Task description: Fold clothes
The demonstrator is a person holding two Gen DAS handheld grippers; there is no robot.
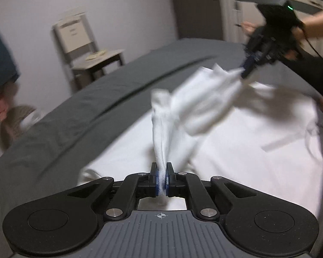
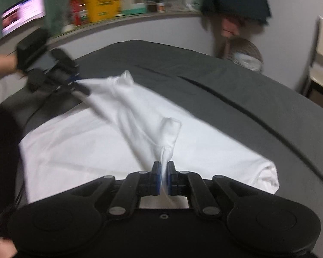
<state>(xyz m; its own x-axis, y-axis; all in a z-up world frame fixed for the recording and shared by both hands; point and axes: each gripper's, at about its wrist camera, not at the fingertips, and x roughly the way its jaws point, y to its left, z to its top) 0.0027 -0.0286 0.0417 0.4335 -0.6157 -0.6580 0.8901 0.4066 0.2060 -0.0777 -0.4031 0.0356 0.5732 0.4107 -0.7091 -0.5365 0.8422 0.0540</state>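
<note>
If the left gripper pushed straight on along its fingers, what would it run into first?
The left gripper is already shut on the white garment. Straight ahead it would bunch up that lifted fold first, then probably the dark grey bedsheet beyond; depth is unclear.

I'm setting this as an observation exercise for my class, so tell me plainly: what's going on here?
A person is folding a white cotton garment spread on a bed with a dark grey sheet. Each hand holds a black two-finger gripper. The left gripper and the right gripper are both shut on pinched edges of the white fabric, lifting that edge off the bed while the rest lies flat. The fold is not yet laid down.
</note>
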